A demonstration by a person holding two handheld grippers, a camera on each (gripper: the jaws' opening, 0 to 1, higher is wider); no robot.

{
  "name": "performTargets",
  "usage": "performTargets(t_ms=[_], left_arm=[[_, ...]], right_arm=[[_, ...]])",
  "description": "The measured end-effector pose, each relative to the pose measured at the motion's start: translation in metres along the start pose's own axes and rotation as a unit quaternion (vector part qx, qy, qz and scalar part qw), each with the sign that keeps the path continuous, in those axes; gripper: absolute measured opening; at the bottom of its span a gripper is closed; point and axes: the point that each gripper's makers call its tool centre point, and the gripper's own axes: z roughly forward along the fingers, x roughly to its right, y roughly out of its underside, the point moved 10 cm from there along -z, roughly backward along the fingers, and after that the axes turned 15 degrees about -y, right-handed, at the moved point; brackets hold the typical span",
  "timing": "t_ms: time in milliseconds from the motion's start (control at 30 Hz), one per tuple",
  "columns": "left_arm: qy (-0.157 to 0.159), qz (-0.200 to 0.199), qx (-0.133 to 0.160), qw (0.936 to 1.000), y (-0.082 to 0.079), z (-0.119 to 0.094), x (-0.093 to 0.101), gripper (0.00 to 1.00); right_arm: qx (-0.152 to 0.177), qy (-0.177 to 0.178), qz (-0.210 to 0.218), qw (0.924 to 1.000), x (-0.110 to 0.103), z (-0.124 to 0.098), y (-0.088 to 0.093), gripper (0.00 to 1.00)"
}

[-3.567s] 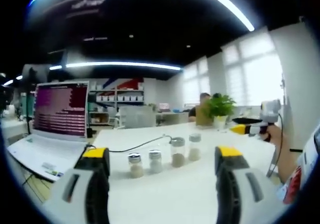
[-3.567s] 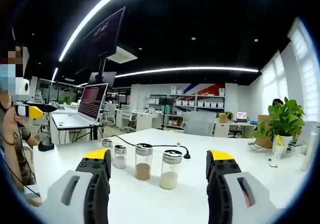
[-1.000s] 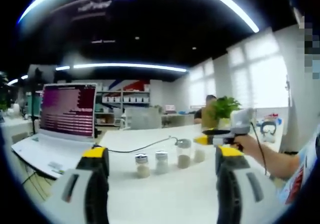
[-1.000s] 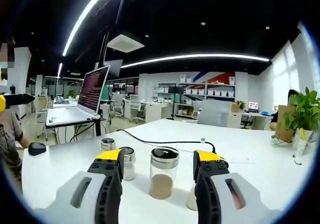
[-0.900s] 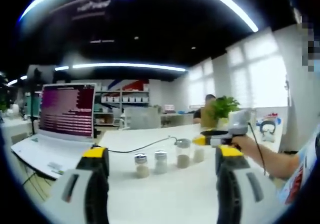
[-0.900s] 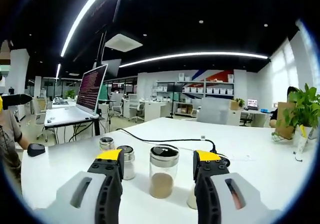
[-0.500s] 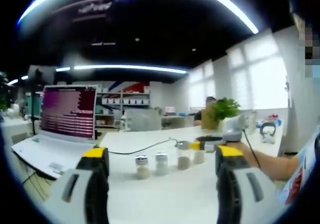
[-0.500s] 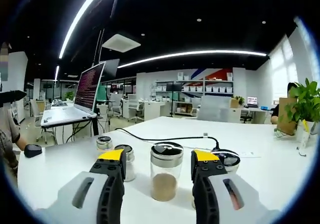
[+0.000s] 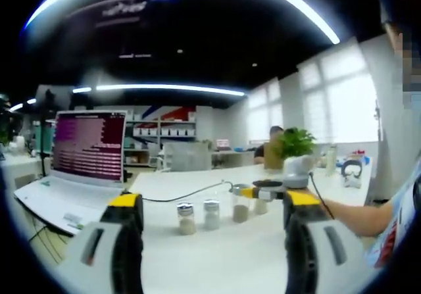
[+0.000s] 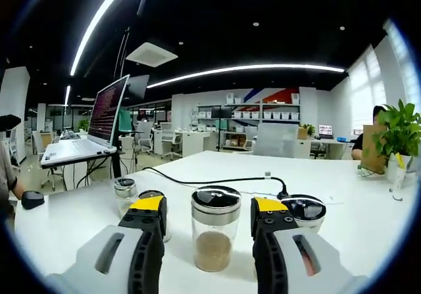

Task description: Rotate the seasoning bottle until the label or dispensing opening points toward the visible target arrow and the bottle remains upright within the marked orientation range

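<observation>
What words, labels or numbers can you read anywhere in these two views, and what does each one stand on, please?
None can be read.
Laptop screen: rows of text, too blurred to read.
Seasoning bottles: no label legible on the glass or lids.
Ceiling sign: faint marks, too dim to read.
Shelf boxes: too small to tell.

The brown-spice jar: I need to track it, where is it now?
In the right gripper view the brown-spice jar stands upright on the white table between the right claw's open jaws, a smaller jar just to its right.
</observation>
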Motion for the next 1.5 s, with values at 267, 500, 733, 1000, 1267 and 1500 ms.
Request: performTargets(t_ms=[267,500,733,1000,1267,1500], left_arm=[[0.004,0.000,0.003,1.0000,-0.001,0.000,0.000,0.93],[-0.001,-0.002,0.005,1.0000,0.000,-0.001,-0.002,0.93],[0.000,-0.002,0.003,1.0000,-0.001,0.001,-0.003,0.93],[-0.001,-0.003,0.002,1.0000,-0.001,0.002,-0.005,0.93],[0.003,-0.003,0.000,1.0000,-0.001,0.004,-0.004,0.93],[0.008,-0.001,-0.005,1.0000,0.001,0.007,-0.001,0.93]], right_arm=[[-0.007,0.003,0.008,0.9999,-0.001,0.010,0.005,0.50],[-0.011,0.017,0.012,0.9997,0.003,0.016,0.008,0.50],[-0.012,0.024,0.011,0.9996,0.005,0.027,0.008,0.49],[-0.011,0.022,0.021,0.9995,0.006,0.034,0.008,0.48],[-0.018,0.032,0.027,0.9989,0.010,0.037,0.012,0.43],[-0.012,0.024,0.016,0.9995,0.013,0.038,0.013,0.42]])
